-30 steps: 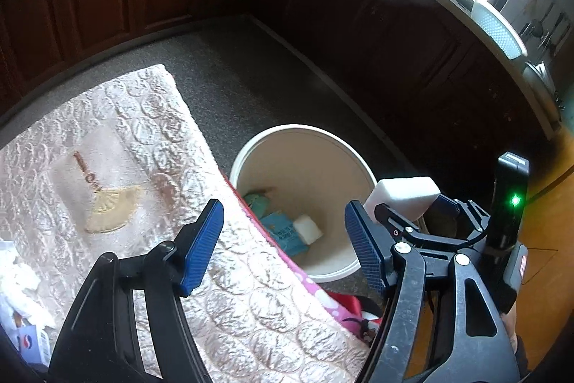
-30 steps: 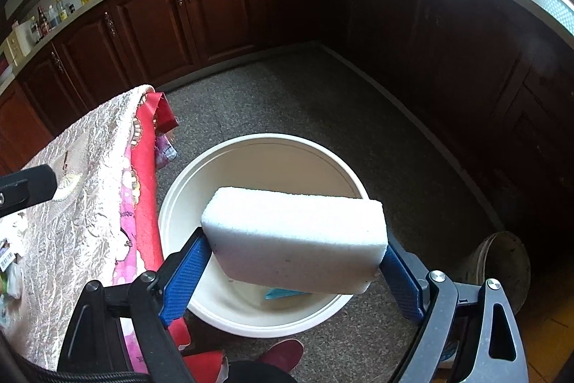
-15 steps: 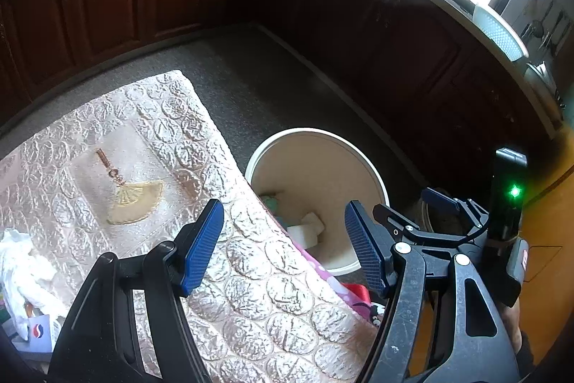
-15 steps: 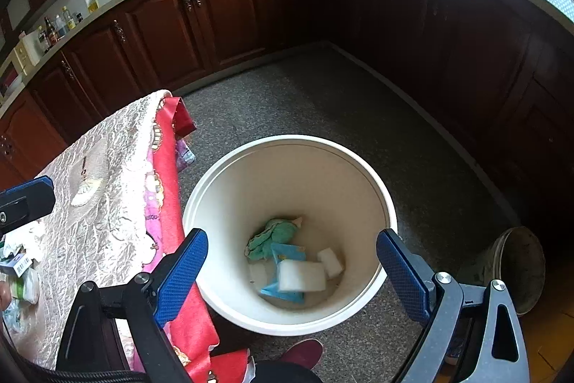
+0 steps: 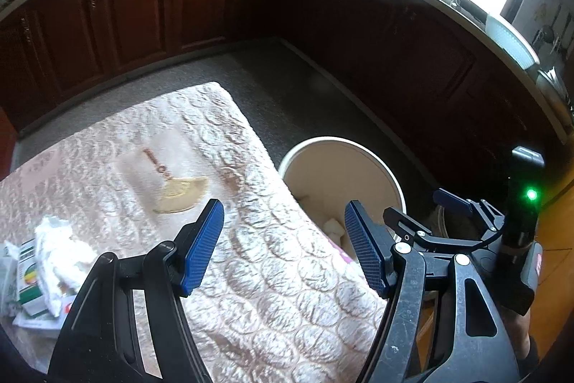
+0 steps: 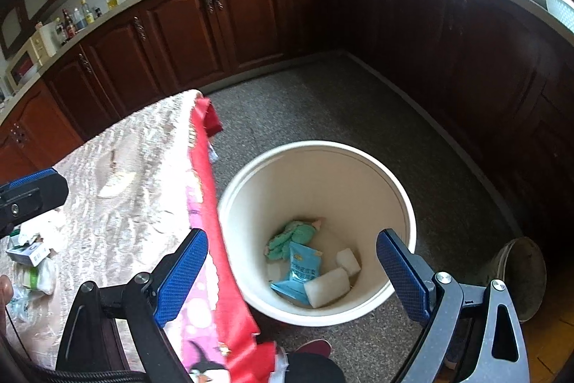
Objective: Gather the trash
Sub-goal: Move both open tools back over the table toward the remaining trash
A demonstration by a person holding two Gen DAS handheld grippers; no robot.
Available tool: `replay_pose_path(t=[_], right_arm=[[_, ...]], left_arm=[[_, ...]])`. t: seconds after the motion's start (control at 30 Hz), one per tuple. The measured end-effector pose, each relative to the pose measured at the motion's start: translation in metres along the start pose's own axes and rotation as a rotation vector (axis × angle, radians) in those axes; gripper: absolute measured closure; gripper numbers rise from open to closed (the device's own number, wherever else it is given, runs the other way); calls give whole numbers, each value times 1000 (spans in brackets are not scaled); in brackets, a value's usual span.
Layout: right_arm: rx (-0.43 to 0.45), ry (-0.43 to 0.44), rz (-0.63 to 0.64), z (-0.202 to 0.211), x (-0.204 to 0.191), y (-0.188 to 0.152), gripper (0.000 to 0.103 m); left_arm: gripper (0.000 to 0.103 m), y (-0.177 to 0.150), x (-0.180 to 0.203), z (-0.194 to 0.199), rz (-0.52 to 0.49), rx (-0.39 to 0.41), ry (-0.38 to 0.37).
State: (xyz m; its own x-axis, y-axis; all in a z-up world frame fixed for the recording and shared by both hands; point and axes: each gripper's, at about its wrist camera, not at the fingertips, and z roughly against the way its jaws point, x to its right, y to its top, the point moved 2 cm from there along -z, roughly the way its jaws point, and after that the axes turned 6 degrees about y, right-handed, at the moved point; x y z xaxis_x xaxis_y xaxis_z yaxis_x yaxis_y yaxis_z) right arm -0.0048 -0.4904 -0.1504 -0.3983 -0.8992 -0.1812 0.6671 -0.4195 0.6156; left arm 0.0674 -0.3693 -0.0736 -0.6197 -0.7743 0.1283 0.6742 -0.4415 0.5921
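Observation:
A cream round bin (image 6: 401,200) stands on the floor beside the table. Inside it lie a white foam block (image 6: 327,286), a smaller white piece (image 6: 348,261), a blue packet (image 6: 303,266) and green crumpled stuff (image 6: 292,236). My right gripper (image 6: 291,273) hovers open over the bin's near side, nothing between its blue pads. My left gripper (image 5: 283,244) is open and empty above the table's quilted cloth (image 5: 150,146); the bin (image 5: 362,146) shows past the table edge. Crumpled white tissue (image 5: 59,250) and a green-striped box (image 5: 28,279) lie at the table's left.
Dark wooden kitchen cabinets (image 6: 222,24) curve round the grey speckled floor (image 6: 323,103). A red and pink cloth (image 6: 202,174) hangs off the table edge next to the bin. A dull metal bowl (image 6: 520,275) sits on the floor right of the bin. More litter (image 6: 32,261) lies on the table.
The white foam block left my right gripper and now lies in the bin. Both grippers have since pulled back and up, so more of the table and its litter shows.

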Motion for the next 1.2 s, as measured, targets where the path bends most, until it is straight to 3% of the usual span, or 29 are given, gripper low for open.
replay_pose_path(t=[0.63, 1.2], right_arm=[[79, 156, 167, 35, -114, 2, 9], [99, 260, 304, 47, -212, -11, 9]], left_arm=[[34, -31, -72, 86, 75, 170, 187], [34, -74, -151, 132, 201, 213, 271]])
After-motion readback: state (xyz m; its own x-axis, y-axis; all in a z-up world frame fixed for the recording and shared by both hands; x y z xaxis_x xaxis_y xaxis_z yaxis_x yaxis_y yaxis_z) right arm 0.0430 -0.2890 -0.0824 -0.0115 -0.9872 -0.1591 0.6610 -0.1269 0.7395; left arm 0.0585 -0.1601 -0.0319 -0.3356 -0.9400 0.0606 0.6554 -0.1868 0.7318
